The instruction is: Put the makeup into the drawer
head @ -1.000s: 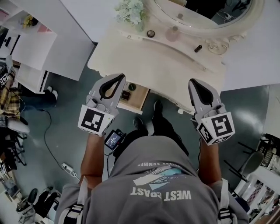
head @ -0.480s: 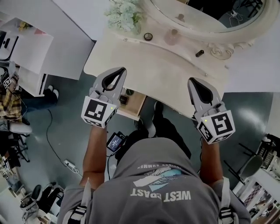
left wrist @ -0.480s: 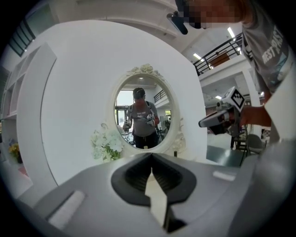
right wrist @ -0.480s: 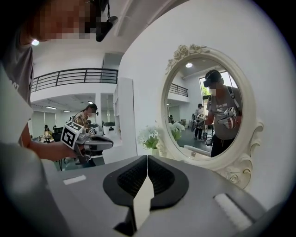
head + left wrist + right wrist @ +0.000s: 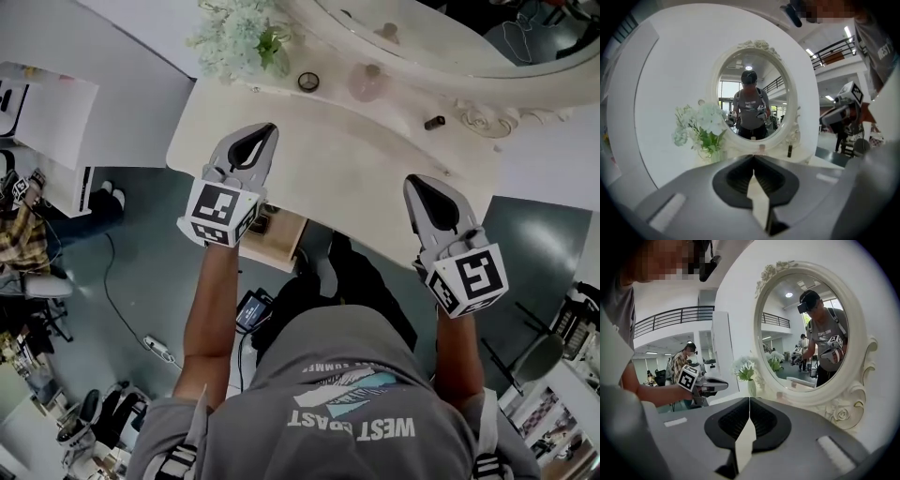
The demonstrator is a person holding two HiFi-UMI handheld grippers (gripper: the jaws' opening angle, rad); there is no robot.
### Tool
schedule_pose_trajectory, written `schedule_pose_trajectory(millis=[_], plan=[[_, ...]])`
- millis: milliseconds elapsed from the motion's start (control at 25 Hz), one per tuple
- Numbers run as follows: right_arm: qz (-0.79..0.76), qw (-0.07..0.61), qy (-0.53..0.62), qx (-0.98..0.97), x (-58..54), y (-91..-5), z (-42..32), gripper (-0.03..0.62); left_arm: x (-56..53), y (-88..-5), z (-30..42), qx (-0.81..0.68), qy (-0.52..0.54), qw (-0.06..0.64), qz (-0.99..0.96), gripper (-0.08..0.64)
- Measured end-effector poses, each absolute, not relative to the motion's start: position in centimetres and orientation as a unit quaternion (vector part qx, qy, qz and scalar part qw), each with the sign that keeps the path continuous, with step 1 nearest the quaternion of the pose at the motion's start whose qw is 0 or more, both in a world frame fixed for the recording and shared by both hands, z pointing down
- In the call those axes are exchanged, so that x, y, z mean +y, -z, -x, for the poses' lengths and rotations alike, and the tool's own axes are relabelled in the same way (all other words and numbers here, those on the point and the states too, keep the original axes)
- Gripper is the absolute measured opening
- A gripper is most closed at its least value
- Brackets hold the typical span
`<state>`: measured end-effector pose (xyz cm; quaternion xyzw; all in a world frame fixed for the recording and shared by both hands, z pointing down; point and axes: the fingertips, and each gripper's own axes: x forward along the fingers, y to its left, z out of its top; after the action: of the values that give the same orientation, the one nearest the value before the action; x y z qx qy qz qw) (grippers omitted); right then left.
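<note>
Only my head view shows the open wooden drawer [image 5: 284,242]. My left gripper [image 5: 269,131] and right gripper [image 5: 413,183] are pinched closed, empty.

The surface [image 5: 375,169] looks like smooth cream-painted wood with a soft sheen. The mirror [image 5: 806,329] is glossy glass in a carved, matt cream frame [image 5: 855,394]. The left gripper [image 5: 269,128] and right gripper [image 5: 411,180] have matt grey plastic shells. The person's shirt [image 5: 347,366] is grey cloth.
</note>
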<state>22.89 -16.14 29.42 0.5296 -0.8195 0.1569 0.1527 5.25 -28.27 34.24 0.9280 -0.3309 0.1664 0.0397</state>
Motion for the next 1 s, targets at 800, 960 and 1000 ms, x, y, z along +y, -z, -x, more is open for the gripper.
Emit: schedule_pose_trajectory(millis=[800, 960, 1000], plan=[[-0.514, 0.190, -0.220, -0.807, -23.2, -38.9, -19.6, 0.006, -40.4, -49.0, -4.1, -0.346, -0.226, 0.117, -0.903, 0.131], [-0.511, 0.195, -0.230, -0.804, -23.2, -40.1, -20.0, 0.006, -41.6, -50.9, -4.8, -0.359, -0.237, 0.118, -0.895, 0.208], [-0.511, 0.196, -0.232, -0.804, -23.2, -40.4, -20.1, 0.006, -41.9, -51.2, -4.8, -0.363, -0.240, 0.117, -0.893, 0.212]])
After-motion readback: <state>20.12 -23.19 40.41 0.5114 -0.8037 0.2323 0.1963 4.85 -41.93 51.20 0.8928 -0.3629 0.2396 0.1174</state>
